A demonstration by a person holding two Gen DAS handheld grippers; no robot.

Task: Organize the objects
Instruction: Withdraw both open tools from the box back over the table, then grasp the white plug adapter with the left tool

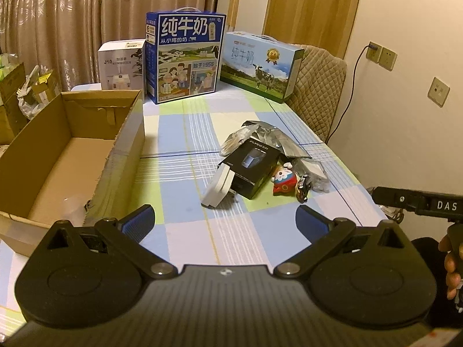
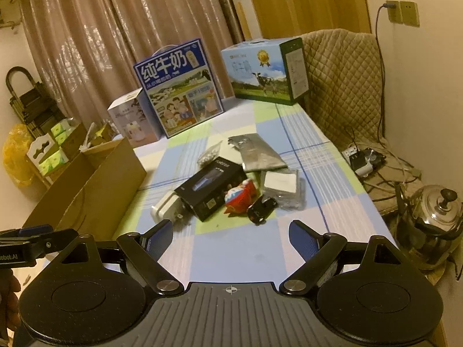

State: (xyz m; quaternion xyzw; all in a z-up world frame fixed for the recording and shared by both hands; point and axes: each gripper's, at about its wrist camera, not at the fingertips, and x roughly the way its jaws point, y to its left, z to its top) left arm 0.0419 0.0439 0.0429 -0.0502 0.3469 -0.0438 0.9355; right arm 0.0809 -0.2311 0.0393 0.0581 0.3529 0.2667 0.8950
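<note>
A heap of small things lies mid-table on the checked cloth (image 1: 185, 133): a black FLYCO box (image 1: 251, 167) (image 2: 211, 188), a white plug adapter (image 1: 217, 190) (image 2: 165, 208), a red-and-white toy figure (image 1: 285, 180) (image 2: 240, 196), a small black toy car (image 1: 303, 190) (image 2: 262, 209), a silver foil bag (image 1: 269, 137) (image 2: 260, 153) and a clear packet (image 2: 282, 188). An open cardboard box (image 1: 72, 150) (image 2: 86, 190) stands at the left. My left gripper (image 1: 225, 217) is open and holds nothing, short of the heap. My right gripper (image 2: 231, 228) is also open, just before the toy car.
Two milk cartons (image 1: 185, 57) (image 1: 260, 63) and a white product box (image 1: 121, 66) stand at the table's far end. A quilted chair (image 1: 318, 86) is to the right, with a steel kettle (image 2: 434, 219) and a power strip (image 2: 361, 159) beside the table's right edge.
</note>
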